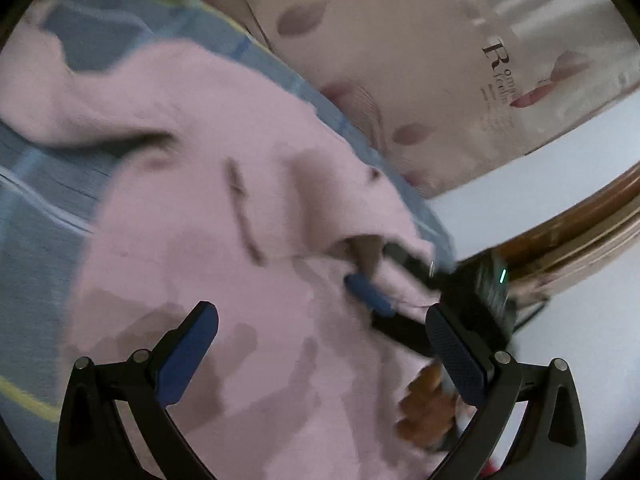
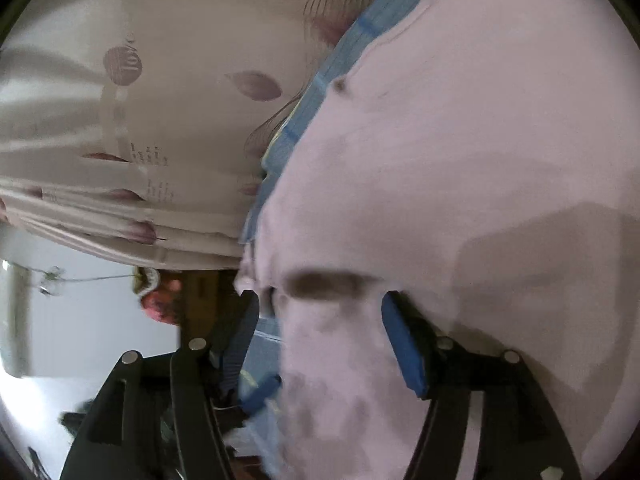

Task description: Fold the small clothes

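A small pink garment [image 1: 192, 200] lies spread on a blue checked bed sheet [image 1: 36, 216], with a sleeve reaching to the upper left. My left gripper [image 1: 320, 320] is open and hovers just above the garment, with nothing between its fingers. My right gripper [image 1: 380, 280] shows in the left wrist view at the garment's right edge, its blue fingers around a fold of pink cloth. In the right wrist view the right gripper [image 2: 320, 300] is open, with the pink garment [image 2: 460, 160] bunched between its fingers. The frames are blurred.
A cream quilt with a petal print [image 1: 420, 60] lies along the far side of the bed sheet and also shows in the right wrist view [image 2: 140, 120]. A brown wooden bed frame [image 1: 580, 220] and white floor [image 1: 600, 140] are at the right.
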Motion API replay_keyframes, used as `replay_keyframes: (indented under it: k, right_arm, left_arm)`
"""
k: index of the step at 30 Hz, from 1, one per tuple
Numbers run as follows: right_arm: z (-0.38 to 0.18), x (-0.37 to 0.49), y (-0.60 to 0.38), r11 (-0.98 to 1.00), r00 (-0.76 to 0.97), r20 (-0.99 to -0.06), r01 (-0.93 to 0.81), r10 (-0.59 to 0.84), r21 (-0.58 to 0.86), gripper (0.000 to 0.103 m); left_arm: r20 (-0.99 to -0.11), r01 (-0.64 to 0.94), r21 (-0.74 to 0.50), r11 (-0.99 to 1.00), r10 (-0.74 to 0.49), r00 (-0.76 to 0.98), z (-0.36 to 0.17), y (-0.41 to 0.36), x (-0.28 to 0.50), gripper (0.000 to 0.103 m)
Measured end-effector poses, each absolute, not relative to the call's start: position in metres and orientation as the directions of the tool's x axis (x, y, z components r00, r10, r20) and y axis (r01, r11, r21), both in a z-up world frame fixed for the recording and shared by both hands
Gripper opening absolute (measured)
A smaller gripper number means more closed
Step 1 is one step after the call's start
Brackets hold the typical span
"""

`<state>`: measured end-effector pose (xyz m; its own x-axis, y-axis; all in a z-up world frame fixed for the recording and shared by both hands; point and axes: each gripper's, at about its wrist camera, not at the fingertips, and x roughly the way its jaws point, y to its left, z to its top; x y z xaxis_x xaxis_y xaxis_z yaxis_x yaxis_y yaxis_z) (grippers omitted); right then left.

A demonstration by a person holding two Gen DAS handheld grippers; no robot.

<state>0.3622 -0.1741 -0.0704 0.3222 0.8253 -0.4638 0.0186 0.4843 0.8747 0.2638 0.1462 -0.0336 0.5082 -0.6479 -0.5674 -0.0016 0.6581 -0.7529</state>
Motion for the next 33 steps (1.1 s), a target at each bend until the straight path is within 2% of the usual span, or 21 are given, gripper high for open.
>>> replay_keyframes:
  k: [5, 13, 17, 20, 21, 23, 25, 28, 30, 33]
  right_arm:
    - [-0.070, 0.342, -0.212, 0.500, 0.353, -0.451, -0.058, 0.820, 0.864, 0.060]
    - [-0.066, 0.335, -0.211, 0.537, 0.362, -0.456, -0.166, 0.813, 0.827, 0.060]
    - [-0.064, 0.332, -0.208, 0.547, 0.362, -0.457, -0.204, 0.813, 0.812, 0.060]
    - [-0.066, 0.331, -0.214, 0.515, 0.369, -0.421, -0.206, 0.829, 0.832, 0.060]
    - [-0.067, 0.331, -0.215, 0.505, 0.370, -0.411, -0.206, 0.833, 0.838, 0.060]
    - [-0.067, 0.329, -0.217, 0.497, 0.372, -0.403, -0.204, 0.836, 0.843, 0.060]
    - [-0.066, 0.327, -0.219, 0.492, 0.376, -0.397, -0.200, 0.837, 0.848, 0.060]
    - [-0.066, 0.326, -0.225, 0.476, 0.383, -0.384, -0.183, 0.840, 0.860, 0.060]
    - [-0.065, 0.324, -0.228, 0.479, 0.386, -0.387, -0.176, 0.837, 0.860, 0.060]
    - [-0.063, 0.320, -0.237, 0.487, 0.401, -0.394, -0.159, 0.827, 0.859, 0.061]
  left_arm:
    - [-0.509, 0.007, -0.808, 0.589, -0.704, 0.496, -0.037, 0.114, 0.286, 0.103]
    - [-0.285, -0.161, -0.959, 0.235, -0.795, 0.536, -0.075, 0.105, 0.329, 0.103]
    - [-0.295, -0.205, -0.955, 0.214, -0.748, 0.595, -0.085, 0.107, 0.336, 0.103]
    - [-0.312, -0.199, -0.950, 0.241, -0.682, 0.661, -0.080, 0.114, 0.339, 0.101]
    - [-0.347, -0.196, -0.934, 0.297, -0.633, 0.692, -0.073, 0.118, 0.335, 0.097]
    - [-0.407, -0.163, -0.882, 0.442, -0.542, 0.735, -0.050, 0.121, 0.333, 0.062]
    - [-0.459, -0.139, -0.822, 0.552, -0.500, 0.735, -0.033, 0.121, 0.340, 0.043]
    - [-0.511, -0.106, -0.716, 0.690, -0.416, 0.752, -0.010, 0.122, 0.343, 0.036]
    - [-0.513, -0.082, -0.654, 0.752, -0.361, 0.779, 0.002, 0.124, 0.339, 0.033]
    - [-0.518, -0.052, -0.634, 0.772, -0.373, 0.770, 0.002, 0.131, 0.332, 0.033]
